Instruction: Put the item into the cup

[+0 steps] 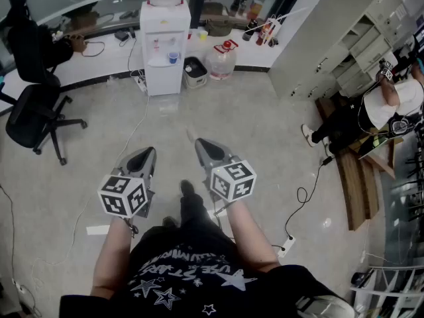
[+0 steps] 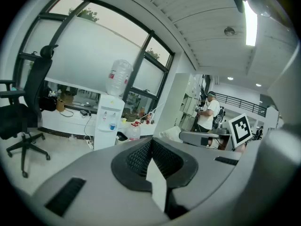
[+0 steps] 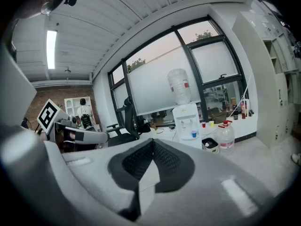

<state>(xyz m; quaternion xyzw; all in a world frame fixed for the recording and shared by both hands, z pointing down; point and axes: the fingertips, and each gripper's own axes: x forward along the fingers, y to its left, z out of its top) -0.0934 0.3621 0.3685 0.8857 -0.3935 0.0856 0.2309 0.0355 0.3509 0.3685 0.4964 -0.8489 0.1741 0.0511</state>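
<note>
As you stand on the pale floor point(image 1: 265, 131), you hold both grippers low in front of you, side by side and a little apart, pointing toward the far wall. Your left gripper point(image 1: 147, 153) has its jaws closed tip to tip with nothing between them. Your right gripper point(image 1: 202, 144) is the same, its jaws pressed together and empty. A small blue cup point(image 1: 173, 57) sits in the recess of the white water dispenser point(image 1: 164, 45), which stands against the counter point(image 1: 112, 53), well away from both grippers. Whether that is the task's cup cannot be told, nor which thing is the item. A clear water jug point(image 1: 222, 59) stands on the floor just right of the dispenser, and a black office chair point(image 1: 36, 114) stands off to your left.
</note>
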